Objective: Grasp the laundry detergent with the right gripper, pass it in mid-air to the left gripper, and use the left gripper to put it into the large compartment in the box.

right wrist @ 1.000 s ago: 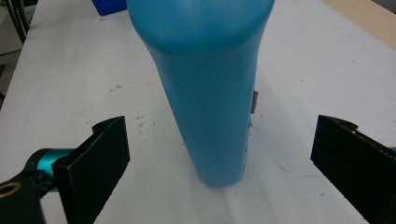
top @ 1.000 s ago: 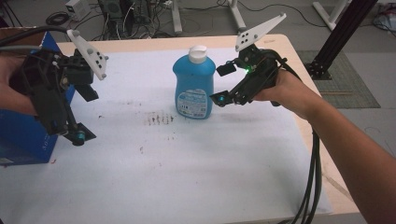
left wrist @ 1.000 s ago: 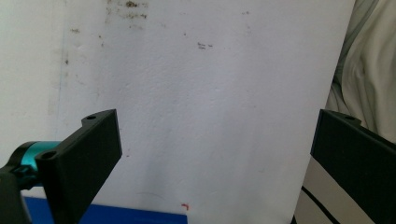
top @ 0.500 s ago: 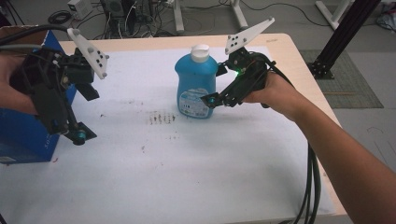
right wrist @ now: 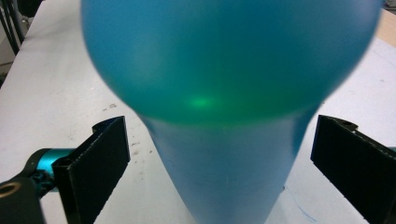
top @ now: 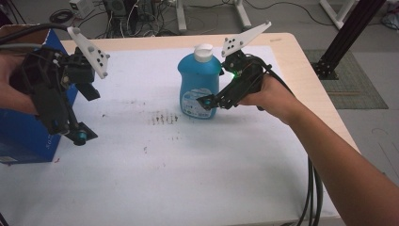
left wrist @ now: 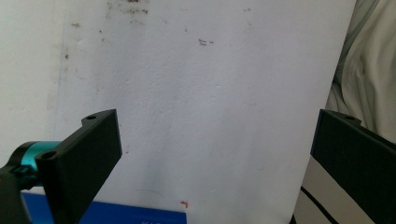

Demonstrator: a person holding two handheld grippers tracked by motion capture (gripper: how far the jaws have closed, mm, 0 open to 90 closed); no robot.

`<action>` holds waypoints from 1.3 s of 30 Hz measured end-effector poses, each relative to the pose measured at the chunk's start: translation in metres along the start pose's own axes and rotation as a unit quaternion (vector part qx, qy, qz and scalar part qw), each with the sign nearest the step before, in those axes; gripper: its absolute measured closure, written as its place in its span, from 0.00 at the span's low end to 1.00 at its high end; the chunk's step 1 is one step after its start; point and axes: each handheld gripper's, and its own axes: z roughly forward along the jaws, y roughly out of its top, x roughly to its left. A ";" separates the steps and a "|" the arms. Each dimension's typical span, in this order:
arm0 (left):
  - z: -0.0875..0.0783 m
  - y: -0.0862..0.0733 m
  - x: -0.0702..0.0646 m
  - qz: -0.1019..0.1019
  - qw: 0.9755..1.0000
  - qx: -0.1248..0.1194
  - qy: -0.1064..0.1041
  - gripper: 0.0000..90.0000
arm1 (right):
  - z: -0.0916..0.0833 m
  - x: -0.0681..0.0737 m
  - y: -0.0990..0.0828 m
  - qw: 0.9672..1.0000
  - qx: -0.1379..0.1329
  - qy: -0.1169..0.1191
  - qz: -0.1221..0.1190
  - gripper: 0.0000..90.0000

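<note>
High view, blue bottle (top: 199,84) standing upright at upper centre, right gripper (top: 210,102) reaching its side with jaws apart around it, left gripper (top: 79,134) hovering at left, jaws wide open.

A blue box (top: 26,132) stood on the tabletop (top: 301,61) just behind the left hand-held gripper (top: 77,136). A white sheet (top: 188,179) covered the tabletop beneath both hand-held grippers, with dark smudges (top: 163,117), possibly ink, between them. Black cables (top: 313,197) hung behind the right one.
</note>
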 end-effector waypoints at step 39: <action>0.001 -0.002 0.001 -0.003 1.000 -0.001 -0.002 0.02 | 0.004 -0.003 -0.002 1.000 -0.022 0.001 -0.011 0.36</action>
